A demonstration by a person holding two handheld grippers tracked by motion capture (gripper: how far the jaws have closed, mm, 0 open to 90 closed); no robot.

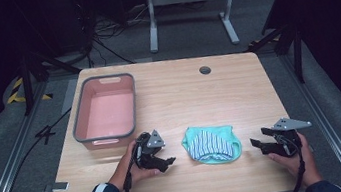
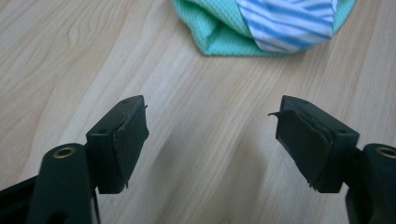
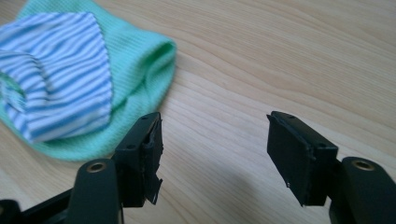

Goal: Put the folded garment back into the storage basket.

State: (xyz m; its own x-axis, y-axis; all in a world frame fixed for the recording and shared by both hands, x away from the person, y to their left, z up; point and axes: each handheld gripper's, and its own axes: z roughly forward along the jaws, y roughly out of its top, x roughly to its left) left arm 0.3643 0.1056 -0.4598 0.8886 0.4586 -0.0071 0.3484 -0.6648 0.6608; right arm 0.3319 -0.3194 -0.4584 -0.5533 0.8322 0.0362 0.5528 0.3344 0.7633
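Note:
A folded garment (image 1: 211, 144), mint green with a blue-and-white striped part on top, lies on the wooden table (image 1: 178, 95) near its front edge. My left gripper (image 1: 168, 159) sits just left of it, jaws open and empty. In the left gripper view the garment (image 2: 266, 25) lies ahead of the open left gripper (image 2: 210, 123). My right gripper (image 1: 258, 145) rests to the right of the garment, also open and empty. The right gripper view has the garment (image 3: 70, 79) at its left, beside the open right gripper (image 3: 215, 135).
An empty pink basin with a grey rim (image 1: 105, 111) stands at the table's left, behind my left hand. A round cable hole (image 1: 205, 70) is near the far edge. Behind the table a white desk frame (image 1: 190, 7) stands on the floor.

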